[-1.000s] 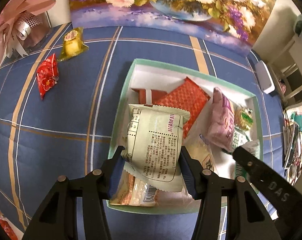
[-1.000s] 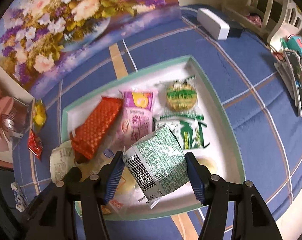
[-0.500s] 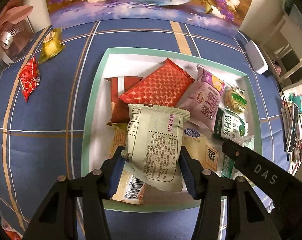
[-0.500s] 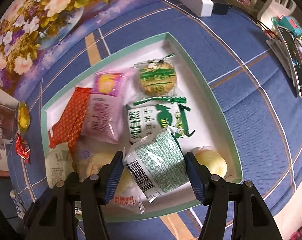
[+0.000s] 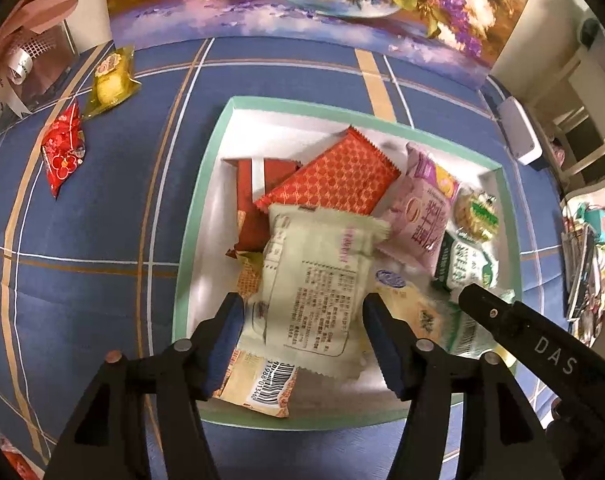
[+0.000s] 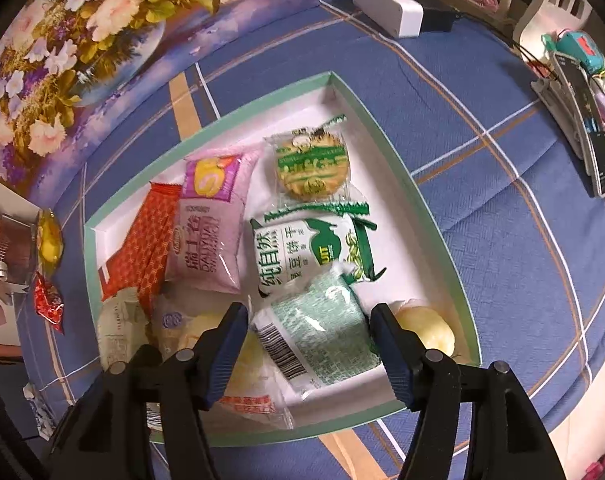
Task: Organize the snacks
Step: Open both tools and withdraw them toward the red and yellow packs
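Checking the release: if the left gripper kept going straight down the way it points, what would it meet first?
Most likely the pale green packet between the left gripper jaws, which have just been opening; it lies on other snacks in the tray.

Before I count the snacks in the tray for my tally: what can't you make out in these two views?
- Left wrist view: the pale green packet covers the wrappers under it; only a barcode edge shows.
- Left wrist view: the packet's print is blurred.
- Right wrist view: the green patterned packet and right gripper hide part of the yellow bun.
- Both views: the tray near rim is cut by gripper arms.
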Available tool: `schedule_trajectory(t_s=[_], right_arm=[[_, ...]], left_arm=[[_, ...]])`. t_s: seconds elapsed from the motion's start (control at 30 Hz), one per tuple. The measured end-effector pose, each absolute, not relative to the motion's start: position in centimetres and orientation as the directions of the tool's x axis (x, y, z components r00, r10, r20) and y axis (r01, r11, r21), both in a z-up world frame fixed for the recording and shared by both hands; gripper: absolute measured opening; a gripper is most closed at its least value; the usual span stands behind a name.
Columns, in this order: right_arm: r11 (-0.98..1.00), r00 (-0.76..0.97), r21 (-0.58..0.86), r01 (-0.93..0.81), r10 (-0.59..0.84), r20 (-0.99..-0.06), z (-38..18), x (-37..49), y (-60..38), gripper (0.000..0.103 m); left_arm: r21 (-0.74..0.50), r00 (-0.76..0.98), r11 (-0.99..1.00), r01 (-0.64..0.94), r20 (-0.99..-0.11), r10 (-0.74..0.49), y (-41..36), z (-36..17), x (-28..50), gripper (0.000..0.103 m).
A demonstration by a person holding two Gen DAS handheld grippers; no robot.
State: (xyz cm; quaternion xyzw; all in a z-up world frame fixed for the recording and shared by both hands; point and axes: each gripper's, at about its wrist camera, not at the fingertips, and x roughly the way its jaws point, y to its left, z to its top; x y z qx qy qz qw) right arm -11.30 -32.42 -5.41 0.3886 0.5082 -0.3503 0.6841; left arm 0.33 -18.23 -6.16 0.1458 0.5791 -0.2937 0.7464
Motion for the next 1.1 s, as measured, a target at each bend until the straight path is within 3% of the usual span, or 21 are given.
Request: schedule_trajectory(t_s=[0.33, 0.5, 0.63, 0.77, 0.9, 0.97, 1.0, 1.03, 1.1], right_arm=[[0.463, 0.281, 0.192, 0.865, -0.13, -0.951, -2.7, -11.2, -32.3, 0.069], [0.482, 0.284, 0.187, 0.856, -0.136, -0.949, -2.4, -10.7, -31.8, 0.073], [0.507, 0.283, 0.175, 0.844, -0.144, -0.948, -2.2, -10.0, -31.1, 0.084], [0.539, 0.294, 0.171, 0.825, -0.15, -0.944, -1.9, -8.9, -30.2, 0.086], [0.578, 0.307, 0.164, 0.799, -0.158, -0.939, -1.6, -7.9, -29.1, 0.099], [0.589, 0.313, 0.164, 0.792, -0.161, -0.936, -1.4, -7.5, -28.8, 0.101], [0.593, 0.317, 0.164, 0.788, -0.163, -0.934, -1.3, -7.4, -28.6, 0.101], [0.599, 0.321, 0.164, 0.784, -0.165, -0.933, -1.2, -7.2, -28.4, 0.102], [0.61, 0.325, 0.161, 0.776, -0.168, -0.93, -1.0, -6.9, -28.0, 0.102]], left_arm=[[-0.156, 0.212, 0.814, 0.56, -0.923, -0.322, -16.7, -2.9, 1.7, 0.071], [-0.124, 0.259, 0.861, 0.493, -0.924, -0.282, -15.1, -2.9, 3.5, 0.081], [-0.121, 0.281, 0.89, 0.44, -0.923, -0.264, -13.2, -3.0, 5.0, 0.087], [-0.124, 0.31, 0.913, 0.388, -0.916, -0.256, -11.7, -2.9, 6.3, 0.088], [-0.121, 0.337, 0.931, 0.343, -0.91, -0.242, -10.2, -2.8, 7.1, 0.088], [-0.124, 0.342, 0.939, 0.32, -0.91, -0.237, -9.5, -2.9, 7.5, 0.089], [-0.125, 0.344, 0.942, 0.31, -0.91, -0.233, -9.2, -2.9, 7.7, 0.092], [-0.124, 0.347, 0.946, 0.298, -0.91, -0.228, -8.9, -2.9, 7.9, 0.101], [-0.122, 0.363, 0.952, 0.282, -0.905, -0.223, -8.3, -2.8, 8.2, 0.103]])
